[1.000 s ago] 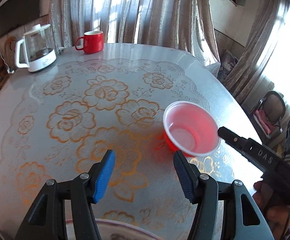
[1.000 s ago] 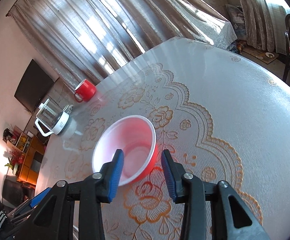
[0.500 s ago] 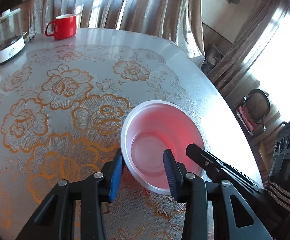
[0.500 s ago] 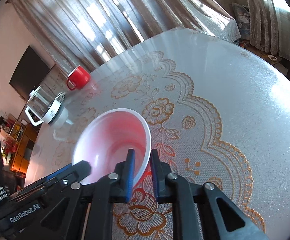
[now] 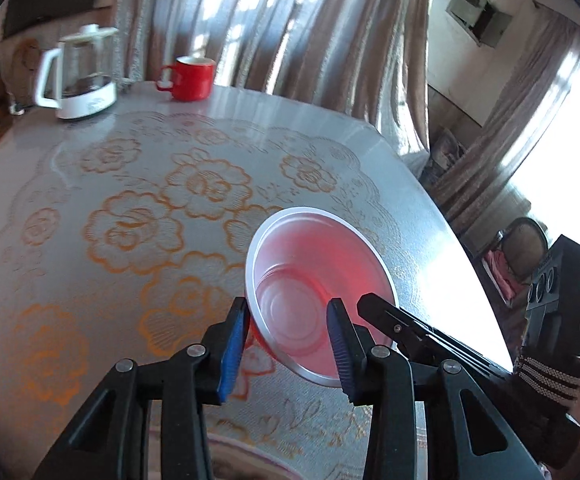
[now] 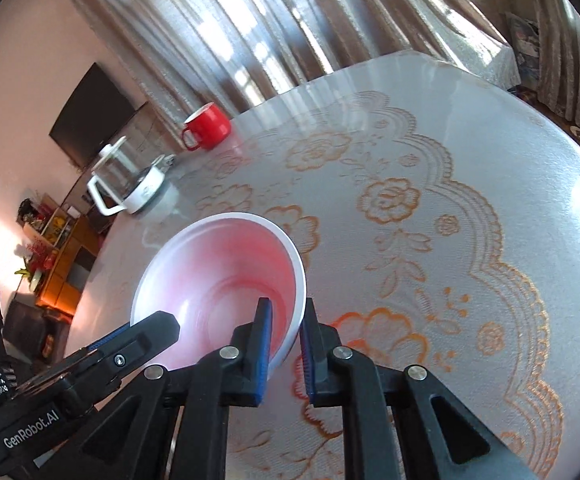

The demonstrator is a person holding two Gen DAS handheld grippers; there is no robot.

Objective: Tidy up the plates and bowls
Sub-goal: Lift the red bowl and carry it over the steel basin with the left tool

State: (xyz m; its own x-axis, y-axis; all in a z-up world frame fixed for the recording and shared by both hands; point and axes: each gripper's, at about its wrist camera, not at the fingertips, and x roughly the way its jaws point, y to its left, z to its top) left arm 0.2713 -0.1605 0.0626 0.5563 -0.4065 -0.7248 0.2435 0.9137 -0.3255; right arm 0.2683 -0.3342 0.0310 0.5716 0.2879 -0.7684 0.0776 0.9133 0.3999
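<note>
A red plastic bowl with a white inside [image 5: 313,280] is held tilted above the table. My right gripper [image 6: 286,344] is shut on its near rim, one finger inside and one outside; the bowl [image 6: 218,280] fills the middle of that view. My left gripper [image 5: 286,344] is partly open with its blue pads on either side of the bowl's left edge, not clearly touching it. The right gripper's finger [image 5: 401,326] shows in the left wrist view against the bowl's right rim. The rim of a plate [image 5: 246,458] shows at the bottom edge, under the left gripper.
A round table [image 5: 90,184] with a flowered lace cloth under clear plastic. A red mug [image 5: 188,78] and a glass kettle on a white base [image 5: 82,80] stand at its far edge. Curtains hang behind; a chair [image 5: 517,256] stands to the right, past the table edge.
The right gripper shut on the bowl's rim, then lifted and tilted it. The left gripper narrowed and moved up to the bowl's left side.
</note>
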